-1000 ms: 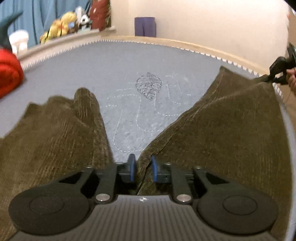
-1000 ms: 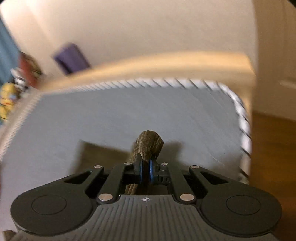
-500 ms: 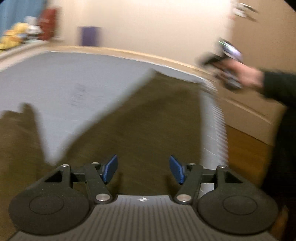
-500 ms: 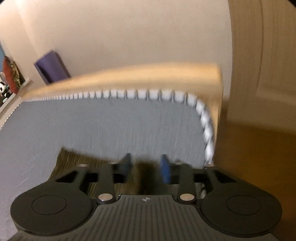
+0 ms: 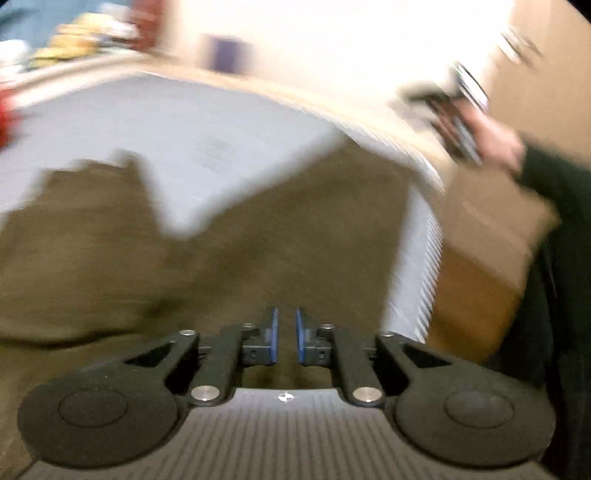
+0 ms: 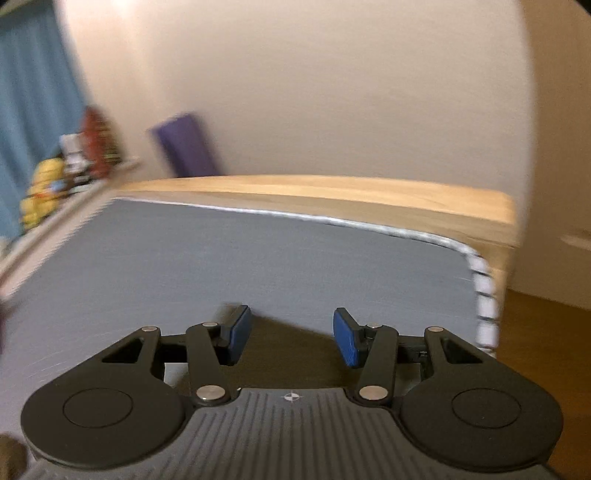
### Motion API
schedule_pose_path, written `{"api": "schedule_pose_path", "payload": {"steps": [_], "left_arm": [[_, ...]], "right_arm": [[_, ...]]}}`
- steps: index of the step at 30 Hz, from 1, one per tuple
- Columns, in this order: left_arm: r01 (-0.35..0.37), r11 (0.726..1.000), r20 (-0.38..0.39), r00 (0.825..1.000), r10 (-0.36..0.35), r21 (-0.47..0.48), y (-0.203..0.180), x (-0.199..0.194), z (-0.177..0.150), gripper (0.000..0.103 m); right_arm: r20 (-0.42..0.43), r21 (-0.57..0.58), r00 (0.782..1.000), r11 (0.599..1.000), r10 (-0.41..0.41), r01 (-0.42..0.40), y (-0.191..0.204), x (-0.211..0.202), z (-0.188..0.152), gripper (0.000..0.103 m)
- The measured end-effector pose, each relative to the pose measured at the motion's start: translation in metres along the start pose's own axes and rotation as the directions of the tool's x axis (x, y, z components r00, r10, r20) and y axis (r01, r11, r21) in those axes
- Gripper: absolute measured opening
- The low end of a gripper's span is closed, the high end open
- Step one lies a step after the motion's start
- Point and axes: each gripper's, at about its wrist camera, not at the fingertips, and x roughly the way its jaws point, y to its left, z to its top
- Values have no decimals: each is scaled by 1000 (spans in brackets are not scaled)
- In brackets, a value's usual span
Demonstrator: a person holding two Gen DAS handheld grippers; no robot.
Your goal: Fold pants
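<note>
Olive-brown and soft-looking, the pants [image 5: 110, 258] lie spread flat over the grey bed cover [image 5: 221, 122], their two legs forking apart with a wedge of cover between them; motion blur hides any finer weave. At the left edge of that left wrist view sits a red blur [image 5: 5, 122], with toys on a ledge [image 5: 81, 33] behind. The left tongs [image 5: 285, 338] hang low over the cloth near the waist end, blue pads nearly together with a narrow gap, and whether any fabric is nipped there I cannot tell. Only this view shows the person's right hand [image 5: 495, 142] out past the bed's stitched white edge [image 5: 417, 288]. The right wrist view alone shows the right tongs [image 6: 291, 341] with pads spread wide and empty, above a dark strip of pants [image 6: 291, 354], plus the smooth pale wooden bed frame [image 6: 332, 199], a purple block [image 6: 184, 144] and a blue curtain [image 6: 33, 110].
</note>
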Motion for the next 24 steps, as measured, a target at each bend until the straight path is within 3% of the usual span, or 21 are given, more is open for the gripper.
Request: {"api": "schedule_pose_path", "payload": {"steps": [1, 3, 6, 9, 10, 12, 14, 15, 17, 19, 22, 24], "left_arm": [[-56, 996, 44, 997, 59, -66, 12, -21, 1, 24], [-153, 976, 72, 983, 166, -158, 31, -57, -1, 24], [-331, 913, 44, 935, 351, -240, 52, -111, -14, 24], [-462, 825, -25, 876, 481, -326, 67, -151, -39, 24], [-490, 783, -50, 857, 512, -383, 73, -163, -54, 24], [-496, 721, -79, 845, 529, -484, 89, -181, -77, 32], [-485, 643, -101, 837, 538, -593, 106, -191, -107, 37], [-469, 601, -114, 839, 532, -646, 114, -191, -123, 37], [-459, 528, -208, 860, 467, -715, 138, -185, -141, 37], [-422, 513, -187, 875, 448, -747, 149, -188, -153, 50], [-383, 497, -181, 895, 407, -778, 158, -190, -160, 54], [-348, 505, -165, 914, 371, -790, 158, -189, -164, 59]], "right_arm": [[10, -31, 999, 998, 46, -45, 17, -8, -2, 51], [25, -107, 990, 985, 137, -134, 55, -28, -8, 51], [18, -217, 950, 929, 311, -300, 112, -67, -29, 51], [-65, -333, 867, 808, 494, -485, 159, -112, -74, 51], [-109, -372, 832, 754, 544, -541, 172, -128, -94, 51], [-213, -446, 745, 616, 632, -650, 195, -159, -142, 51], [-335, -512, 649, 447, 683, -734, 212, -188, -200, 51], [-389, -533, 607, 368, 693, -762, 220, -202, -229, 51], [-484, -551, 538, 238, 690, -800, 230, -224, -282, 50], [-540, -588, 507, 130, 672, -798, 242, -246, -327, 50], [-619, -596, 433, -34, 655, -802, 252, -272, -370, 50], [-668, -604, 410, -129, 621, -787, 255, -281, -390, 51]]}}
